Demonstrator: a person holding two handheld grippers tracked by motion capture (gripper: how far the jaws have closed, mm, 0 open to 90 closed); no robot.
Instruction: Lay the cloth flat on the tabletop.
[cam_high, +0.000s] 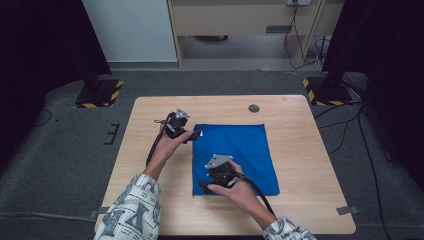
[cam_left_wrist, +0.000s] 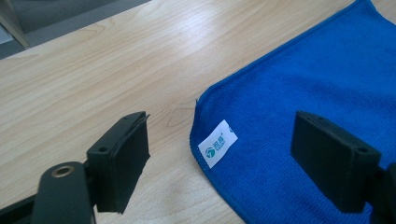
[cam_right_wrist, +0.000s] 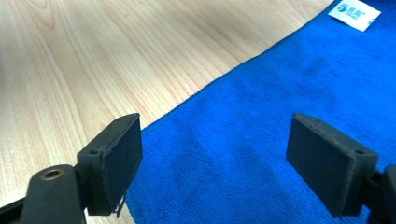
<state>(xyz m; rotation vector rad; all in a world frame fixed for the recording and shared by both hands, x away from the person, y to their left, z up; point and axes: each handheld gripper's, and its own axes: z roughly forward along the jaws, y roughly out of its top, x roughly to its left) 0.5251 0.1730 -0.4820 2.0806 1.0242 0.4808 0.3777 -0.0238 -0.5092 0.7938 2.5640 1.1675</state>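
Observation:
A blue cloth (cam_high: 240, 150) lies flat on the wooden table (cam_high: 305, 200). My left gripper (cam_high: 194, 134) is at the cloth's far left corner. In the left gripper view it (cam_left_wrist: 222, 135) is open, its jaws straddling that corner and the white label (cam_left_wrist: 217, 143), with the cloth (cam_left_wrist: 322, 70) spreading to the right. My right gripper (cam_high: 204, 186) hovers at the cloth's near left corner. In the right gripper view it (cam_right_wrist: 212, 135) is open above the cloth's (cam_right_wrist: 280, 79) edge, one jaw by the bare wood. The label (cam_right_wrist: 354, 9) lies far off.
A round dark grommet (cam_high: 254, 108) sits in the tabletop beyond the cloth. Bare wood surrounds the cloth on all sides. Two stand bases with yellow-black stripes (cam_high: 100, 94) (cam_high: 327, 92) rest on the grey floor behind the table.

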